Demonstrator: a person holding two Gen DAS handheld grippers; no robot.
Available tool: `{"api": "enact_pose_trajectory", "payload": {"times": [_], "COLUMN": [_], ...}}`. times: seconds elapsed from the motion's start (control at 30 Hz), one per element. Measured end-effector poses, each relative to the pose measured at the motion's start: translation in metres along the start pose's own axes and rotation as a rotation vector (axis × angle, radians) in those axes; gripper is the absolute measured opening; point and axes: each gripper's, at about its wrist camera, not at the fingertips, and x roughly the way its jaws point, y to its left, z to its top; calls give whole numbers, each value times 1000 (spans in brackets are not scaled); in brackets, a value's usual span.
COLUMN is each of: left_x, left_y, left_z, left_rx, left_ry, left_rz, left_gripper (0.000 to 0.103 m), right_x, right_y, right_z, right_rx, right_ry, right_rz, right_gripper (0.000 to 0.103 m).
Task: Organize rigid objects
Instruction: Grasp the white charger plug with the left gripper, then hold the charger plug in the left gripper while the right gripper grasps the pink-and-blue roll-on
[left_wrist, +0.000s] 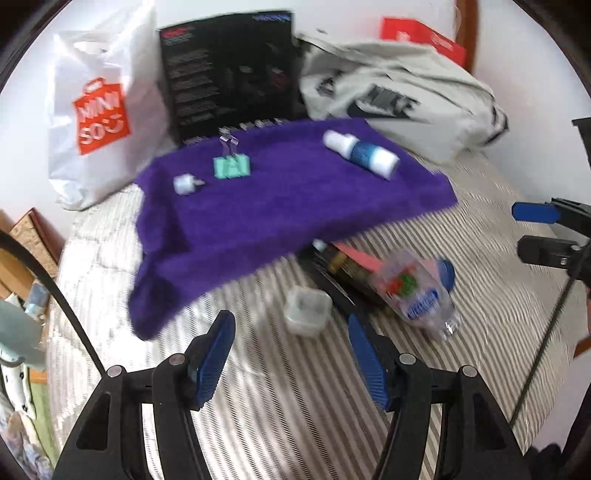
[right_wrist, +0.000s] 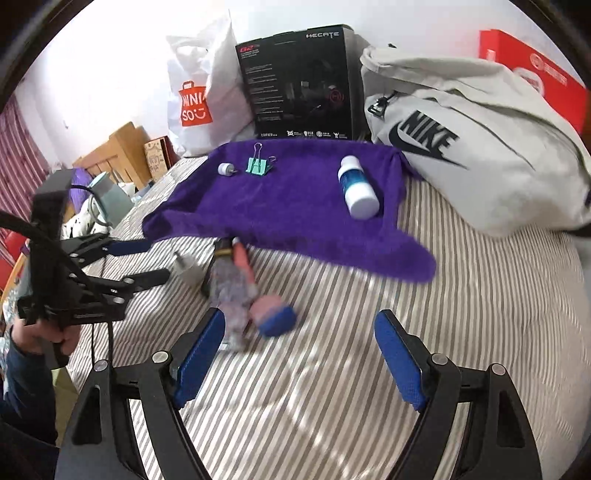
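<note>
From the left wrist, my left gripper (left_wrist: 291, 354) is spread wide and empty above the striped bed (left_wrist: 277, 406); binder clip (left_wrist: 232, 166) and white bottle (left_wrist: 361, 153) lie on the purple towel (left_wrist: 277, 210). From the right wrist, my right gripper (right_wrist: 299, 354) is spread too, near a blurred plastic bottle (right_wrist: 240, 291).

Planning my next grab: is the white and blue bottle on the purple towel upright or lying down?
Lying down. The white and blue bottle rests on its side on the purple towel, its length along the cloth in both views.
</note>
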Motion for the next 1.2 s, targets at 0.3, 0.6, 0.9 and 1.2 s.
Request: {"api": "enact_pose_trajectory", "payload": {"times": [0.3,0.6,0.9,1.2], "left_x": [31,38,23,23], "left_y": [13,3,16,23], "left_z": [-4,-2,-20,-27], "left_rx": [-3,40,-3,-42], "left_ry": [-8,-21,-2,17], "left_rz": [-69,-117,-71,-80], "left_gripper": [48,27,27,27], "right_x": [-5,16,70,96], "right_y": [-3,0,7,27], "right_z": [-24,-22,-2,3], "right_rx": [49,49,-82,-243], "right_ry": [43,86,145,116], "right_rz": [-31,-42,-63,-71], "right_gripper": [83,83,78,47]}}
